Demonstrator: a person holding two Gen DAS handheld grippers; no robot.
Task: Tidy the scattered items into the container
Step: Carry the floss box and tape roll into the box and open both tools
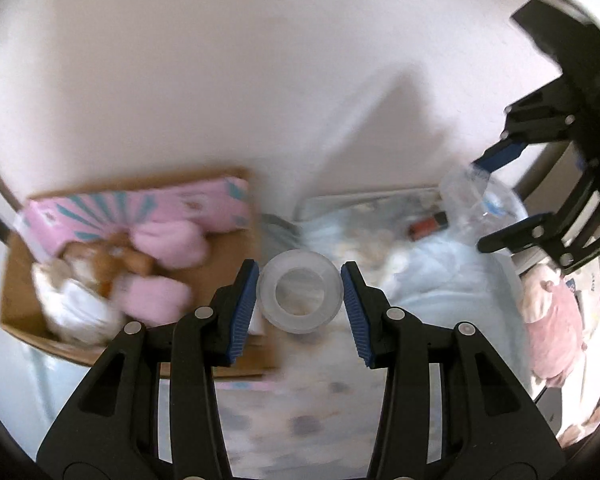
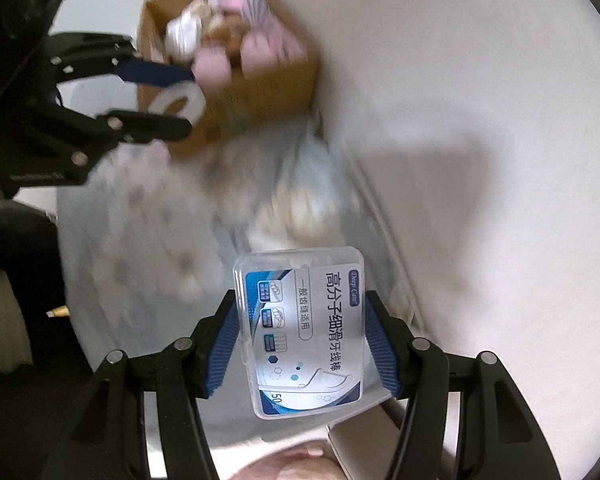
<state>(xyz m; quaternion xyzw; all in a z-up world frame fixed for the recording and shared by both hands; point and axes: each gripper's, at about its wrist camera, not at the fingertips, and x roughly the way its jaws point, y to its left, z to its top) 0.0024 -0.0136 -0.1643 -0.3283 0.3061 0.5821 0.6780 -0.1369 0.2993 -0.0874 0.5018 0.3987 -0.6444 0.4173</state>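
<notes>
1. The left gripper (image 1: 300, 295) clenched a small translucent round plastic cup (image 1: 299, 297), above the bedding beside the brown cardboard box (image 1: 20, 304);
2. The right gripper (image 2: 300, 334) grasped a clear flat plastic floss-pick case (image 2: 306, 330).

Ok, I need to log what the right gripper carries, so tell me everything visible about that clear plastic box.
The box is a flat, clear plastic case with rounded corners and a ridged lid edge. Inside lies a blue-and-white label with Chinese print, "Deep Care" and a "50". It is shut and held in the air above the bed, tilted slightly. The right gripper clamps it by its two long sides with the blue pads; nothing else touches it.
</notes>
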